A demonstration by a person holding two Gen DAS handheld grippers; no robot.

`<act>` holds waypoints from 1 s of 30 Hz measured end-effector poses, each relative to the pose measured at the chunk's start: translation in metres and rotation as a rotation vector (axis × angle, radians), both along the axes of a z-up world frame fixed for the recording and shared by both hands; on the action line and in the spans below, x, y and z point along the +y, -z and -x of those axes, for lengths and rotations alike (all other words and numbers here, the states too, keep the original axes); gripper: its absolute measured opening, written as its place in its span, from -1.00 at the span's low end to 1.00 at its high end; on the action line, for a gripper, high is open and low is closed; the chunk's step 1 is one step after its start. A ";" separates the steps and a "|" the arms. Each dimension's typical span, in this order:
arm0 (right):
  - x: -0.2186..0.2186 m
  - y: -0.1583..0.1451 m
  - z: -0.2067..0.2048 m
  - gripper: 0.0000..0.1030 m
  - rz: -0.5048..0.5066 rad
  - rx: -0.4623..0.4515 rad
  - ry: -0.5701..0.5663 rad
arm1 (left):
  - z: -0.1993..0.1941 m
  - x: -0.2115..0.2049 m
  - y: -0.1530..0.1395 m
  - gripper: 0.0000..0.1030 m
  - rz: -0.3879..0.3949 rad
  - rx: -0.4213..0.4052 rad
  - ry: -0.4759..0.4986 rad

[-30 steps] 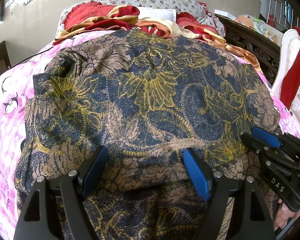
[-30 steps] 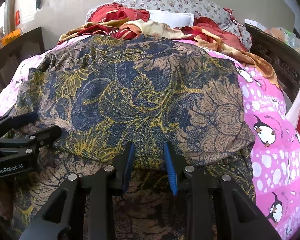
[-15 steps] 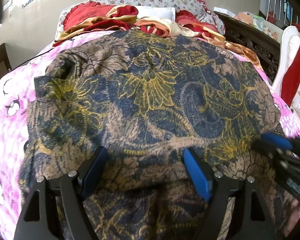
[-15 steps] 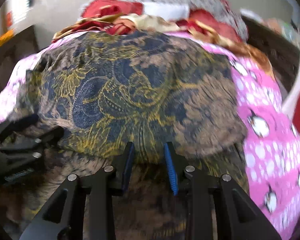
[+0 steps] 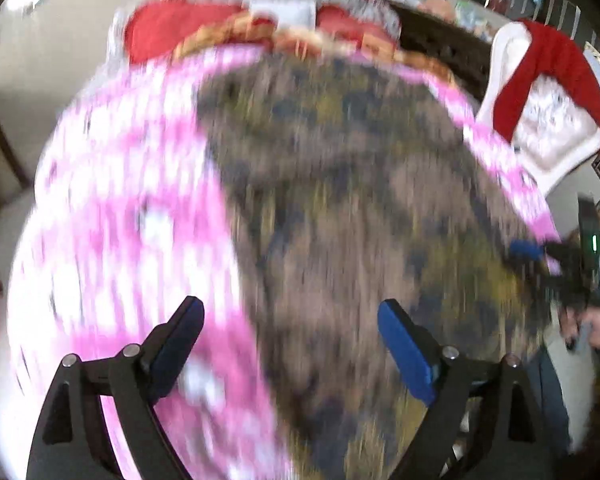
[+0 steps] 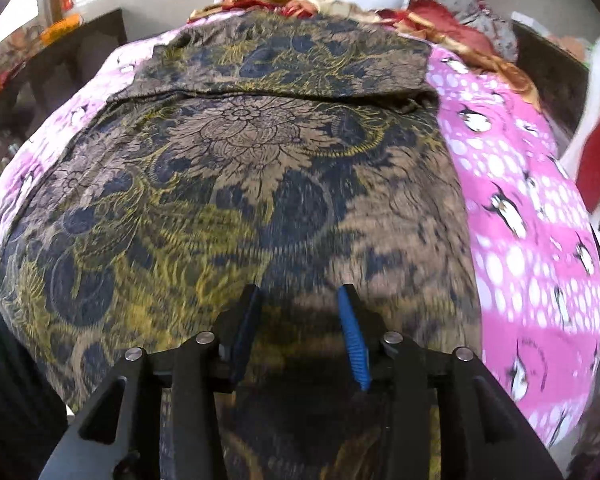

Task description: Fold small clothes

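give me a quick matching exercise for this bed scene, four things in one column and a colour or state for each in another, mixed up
Things:
1. patterned garment
2. bedsheet
3. left gripper
4. right gripper

Colours or states:
A. pink with penguins
B. jaws wide apart, nothing between them
C. brown, navy and yellow floral print, far edge folded over
D. jaws narrowly apart above the cloth, gripping nothing

Pairs: 1-C, 2-A, 3-B, 4-D

Both grippers' jaws have just been opening, with no cloth pinched between either pair.
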State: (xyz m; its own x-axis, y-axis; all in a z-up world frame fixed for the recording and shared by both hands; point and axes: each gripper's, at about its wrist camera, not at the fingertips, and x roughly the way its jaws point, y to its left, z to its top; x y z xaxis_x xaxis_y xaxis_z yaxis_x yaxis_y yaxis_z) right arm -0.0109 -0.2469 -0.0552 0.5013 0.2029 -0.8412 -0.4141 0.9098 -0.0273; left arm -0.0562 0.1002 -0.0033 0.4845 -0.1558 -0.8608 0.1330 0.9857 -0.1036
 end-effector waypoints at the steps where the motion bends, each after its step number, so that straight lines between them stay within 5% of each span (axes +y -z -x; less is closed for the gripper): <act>1: -0.002 0.001 0.003 -0.44 -0.017 -0.009 0.011 | 0.014 0.001 0.006 0.75 -0.002 0.013 -0.007; 6: -0.008 0.003 0.008 -0.33 -0.087 -0.043 0.052 | 0.080 0.001 0.034 0.69 0.128 0.077 -0.035; 14: -0.001 0.004 0.010 -0.20 -0.069 -0.060 0.060 | 0.096 -0.003 0.049 0.61 0.206 0.114 -0.061; 17: -0.003 0.004 0.010 -0.20 -0.074 -0.050 0.054 | 0.090 0.006 0.055 0.25 0.370 0.173 -0.049; 22: -0.009 0.000 0.015 -0.21 -0.108 -0.049 0.056 | 0.072 0.022 0.066 -0.07 0.481 0.193 -0.084; 28: -0.058 -0.038 0.042 -0.28 -0.149 -0.153 0.051 | 0.080 0.030 0.067 -0.77 0.450 0.181 -0.078; 30: -0.086 -0.044 0.049 -0.28 -0.173 -0.150 0.050 | 0.083 0.030 0.068 -0.82 0.443 0.173 -0.083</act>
State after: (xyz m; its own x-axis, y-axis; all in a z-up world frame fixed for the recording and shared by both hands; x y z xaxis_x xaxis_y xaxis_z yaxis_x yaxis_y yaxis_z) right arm -0.0601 -0.3326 -0.0116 0.6308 0.3094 -0.7116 -0.3714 0.9256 0.0732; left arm -0.1393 0.1303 -0.0717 0.3668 -0.4926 -0.7892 -0.0008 0.8481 -0.5298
